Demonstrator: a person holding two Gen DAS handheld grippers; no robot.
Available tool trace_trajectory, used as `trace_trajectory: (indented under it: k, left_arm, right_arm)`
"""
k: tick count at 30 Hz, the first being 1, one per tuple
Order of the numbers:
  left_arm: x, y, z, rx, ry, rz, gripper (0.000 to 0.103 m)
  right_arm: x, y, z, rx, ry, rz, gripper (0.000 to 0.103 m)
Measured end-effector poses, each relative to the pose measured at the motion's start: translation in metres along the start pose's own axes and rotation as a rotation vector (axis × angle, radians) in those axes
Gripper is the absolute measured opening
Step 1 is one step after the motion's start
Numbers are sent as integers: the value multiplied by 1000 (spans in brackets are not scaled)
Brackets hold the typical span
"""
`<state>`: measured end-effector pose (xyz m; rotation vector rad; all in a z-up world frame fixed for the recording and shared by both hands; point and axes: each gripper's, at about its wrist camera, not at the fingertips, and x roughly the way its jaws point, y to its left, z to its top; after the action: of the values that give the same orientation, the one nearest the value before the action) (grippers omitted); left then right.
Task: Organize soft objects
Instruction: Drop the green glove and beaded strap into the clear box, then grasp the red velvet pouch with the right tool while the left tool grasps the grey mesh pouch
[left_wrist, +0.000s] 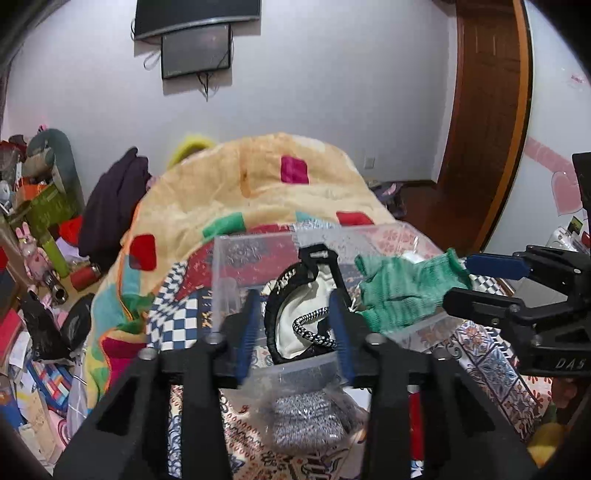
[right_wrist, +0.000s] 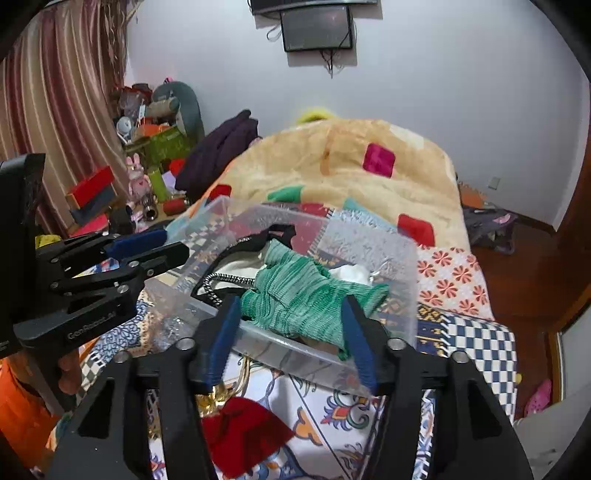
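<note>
Nearest us in the right wrist view, a red cloth (right_wrist: 242, 435) lies on the patterned bed sheet (right_wrist: 476, 343), not yet put away. Just beyond it our right tongs (right_wrist: 291, 343) stand with their 2 blue fingers (right_wrist: 221, 343) spread wide, 1 on each side of the green knit glove (right_wrist: 299, 295). We cannot tell whether either pad touches it, so we judge the glove released or nearly so.

The glove is draped over the near rim of the clear plastic bin (right_wrist: 388, 254), part inside and part hanging outward. That is our main worry: if the right tongs pull back while a pad catches the loose knit, the glove could be dragged out onto the sheet.

In the left wrist view, the left tongs (left_wrist: 295, 332) are also open, straddling the bin's near wall (left_wrist: 258, 365), with the black-and-white drawstring pouch (left_wrist: 306, 314) inside the bin just ahead and holding nothing. A grey sparkly fabric piece (left_wrist: 310, 421) shows through the wall below.

The bin looks light and rests on soft bedding, so a nudge from either tongs could tip or slide it and spill the contents. The pouch's cord (left_wrist: 314, 328) could also snag on a finger.

Farther off, the patchwork blanket (left_wrist: 258, 184) is heaped behind the bin, giving it little level ground.
</note>
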<state>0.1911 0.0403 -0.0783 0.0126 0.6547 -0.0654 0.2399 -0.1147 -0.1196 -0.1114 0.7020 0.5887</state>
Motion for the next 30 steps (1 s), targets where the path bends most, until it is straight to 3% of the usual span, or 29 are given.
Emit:
trace_trajectory:
  k: [6, 12, 21, 30]
  left_arm:
    - [-30, 1, -1, -21, -48, -23, 67]
    - [-43, 1, -16, -39, -46, -18, 87]
    - [-16, 6, -58, -62, 105, 1, 90]
    - [23, 12, -83, -102, 236, -25, 89]
  right_arm:
    - [-22, -1, -10, 7, -14, 4, 73]
    - [-12, 9, -37, -12, 55, 11, 81]
    - [32, 28, -73, -52, 229, 75, 81]
    - [59, 27, -84, -61, 309, 56, 81]
